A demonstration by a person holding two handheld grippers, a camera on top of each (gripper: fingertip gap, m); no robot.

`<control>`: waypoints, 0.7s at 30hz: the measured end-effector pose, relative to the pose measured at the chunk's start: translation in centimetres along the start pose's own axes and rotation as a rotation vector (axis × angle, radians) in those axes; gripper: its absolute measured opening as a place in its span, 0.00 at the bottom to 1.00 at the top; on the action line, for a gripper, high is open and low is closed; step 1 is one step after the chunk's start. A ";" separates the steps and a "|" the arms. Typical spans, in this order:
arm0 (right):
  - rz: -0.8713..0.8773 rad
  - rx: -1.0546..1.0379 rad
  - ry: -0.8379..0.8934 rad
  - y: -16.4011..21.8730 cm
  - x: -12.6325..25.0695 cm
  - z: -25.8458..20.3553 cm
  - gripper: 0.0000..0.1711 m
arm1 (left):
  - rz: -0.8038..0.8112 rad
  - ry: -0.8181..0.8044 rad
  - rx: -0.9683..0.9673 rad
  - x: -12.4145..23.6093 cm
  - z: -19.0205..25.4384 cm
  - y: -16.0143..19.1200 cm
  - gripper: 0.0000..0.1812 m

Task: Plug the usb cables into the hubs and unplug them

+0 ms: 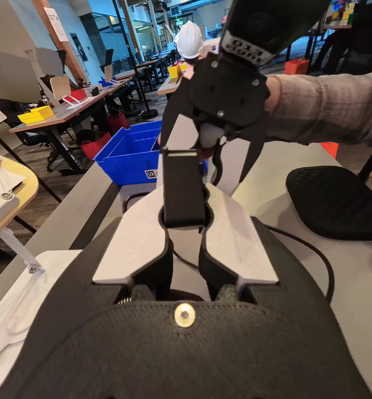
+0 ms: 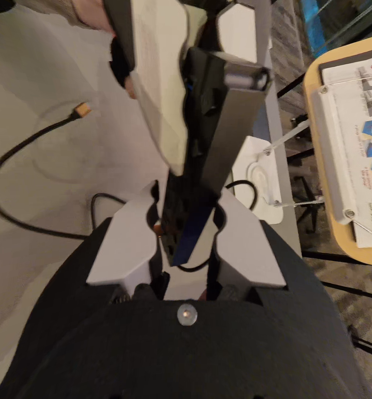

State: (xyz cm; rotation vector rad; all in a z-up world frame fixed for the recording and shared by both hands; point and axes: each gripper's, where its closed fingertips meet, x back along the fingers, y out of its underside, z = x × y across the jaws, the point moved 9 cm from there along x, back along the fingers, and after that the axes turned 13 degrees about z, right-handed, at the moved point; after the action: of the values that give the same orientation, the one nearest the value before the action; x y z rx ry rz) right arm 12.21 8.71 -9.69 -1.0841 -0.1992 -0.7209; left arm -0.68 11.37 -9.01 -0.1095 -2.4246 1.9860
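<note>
My left gripper (image 1: 185, 218) is shut on a black rectangular hub (image 1: 183, 190) and holds it upright above the grey table (image 1: 267, 194). The right gripper (image 1: 204, 166) comes down over the hub's far end, held by a hand in a grey sleeve. In the right wrist view the hub (image 2: 193, 194) runs lengthwise between my right gripper's (image 2: 186, 216) white fingers, which stand apart around it. A small orange bit (image 2: 158, 228) shows beside the hub; I cannot tell what it is. A black USB cable with an orange plug (image 2: 82, 111) lies loose on the table.
A blue bin (image 1: 129, 155) stands at the table's far edge. A black pad (image 1: 336, 203) lies to the right. Black cable (image 1: 323, 259) loops over the table. A white stand base (image 2: 258, 179) and a round wooden side table with printed sheets (image 2: 349, 133) sit past the table edge. Left tips to right tips: about 5 cm.
</note>
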 end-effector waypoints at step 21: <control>0.211 -0.129 0.151 0.4 4.4 1.2 0.12 | -0.456 -0.096 0.266 3.5 -4.5 5.9 0.41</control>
State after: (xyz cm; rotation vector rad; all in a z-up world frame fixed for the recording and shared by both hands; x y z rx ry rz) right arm 16.04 7.95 -7.29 -1.1487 0.0910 -0.6282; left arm -3.62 17.17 -13.98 0.5014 -1.9660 2.0919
